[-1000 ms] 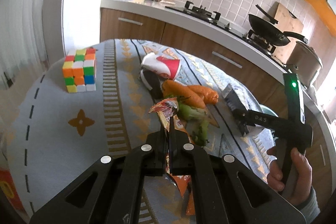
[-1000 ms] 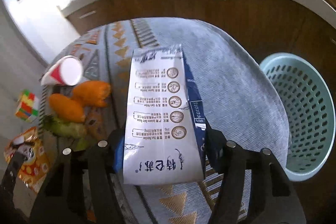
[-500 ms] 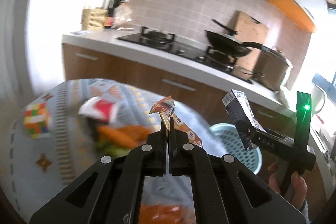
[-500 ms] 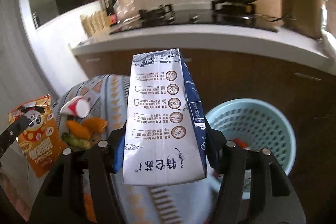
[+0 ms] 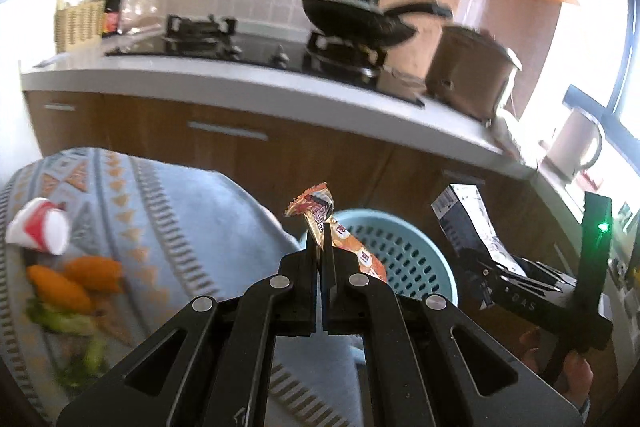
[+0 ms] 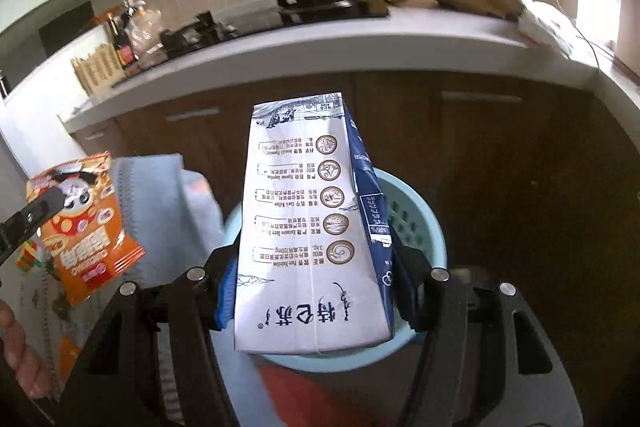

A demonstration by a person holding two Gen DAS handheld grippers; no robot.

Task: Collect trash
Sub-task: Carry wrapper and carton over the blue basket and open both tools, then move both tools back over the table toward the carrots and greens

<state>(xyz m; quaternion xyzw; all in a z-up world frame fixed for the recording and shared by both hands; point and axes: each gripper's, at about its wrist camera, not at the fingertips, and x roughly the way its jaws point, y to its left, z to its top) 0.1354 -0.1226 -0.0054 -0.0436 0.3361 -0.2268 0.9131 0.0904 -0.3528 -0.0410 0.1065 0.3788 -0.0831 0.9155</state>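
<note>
Two grippers, each carrying trash above the blue basket (image 5: pixel 404 255).
Left gripper (image 5: pixel 322 259): jaws clenched on orange snack wrapper (image 5: pixel 320 215), centre frame. Right gripper (image 6: pixel 312 291): jaws grasping milk carton (image 6: pixel 308 227), basket behind. Paper cup (image 5: pixel 38 231) lies on tabletop (image 5: pixel 180 211), left edge.

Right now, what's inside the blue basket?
In the right wrist view the milk carton held by the right gripper covers most of the blue basket. Something red shows low; the rest is hidden.

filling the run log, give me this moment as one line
left gripper: shut on snack wrapper | right gripper: shut on milk carton | both by blue basket | nothing dropped
</note>
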